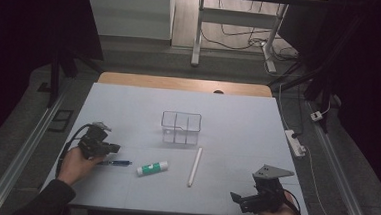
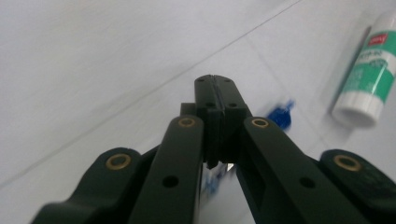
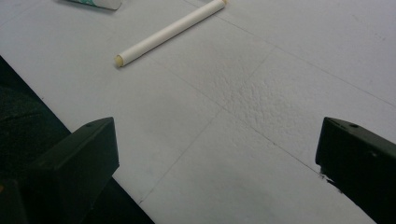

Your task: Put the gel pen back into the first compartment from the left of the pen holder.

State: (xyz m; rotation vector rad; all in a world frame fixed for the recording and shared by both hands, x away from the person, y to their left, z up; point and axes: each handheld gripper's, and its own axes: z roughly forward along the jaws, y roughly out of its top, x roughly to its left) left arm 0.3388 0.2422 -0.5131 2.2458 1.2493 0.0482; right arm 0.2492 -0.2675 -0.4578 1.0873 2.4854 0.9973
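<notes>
Left tongs pressed together over blue pen, left of glue stick; I judge it light, slippery—grip mid-barrel. Right tongs spread.

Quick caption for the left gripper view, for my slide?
Left gripper, jaws shut, over the white table sheet near a blue pen and green-and-white glue stick.

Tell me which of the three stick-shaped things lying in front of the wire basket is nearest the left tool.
The blue pen: it lies right at the left tool. The green-and-white glue stick comes next, and the white stick lies farthest right.
</notes>
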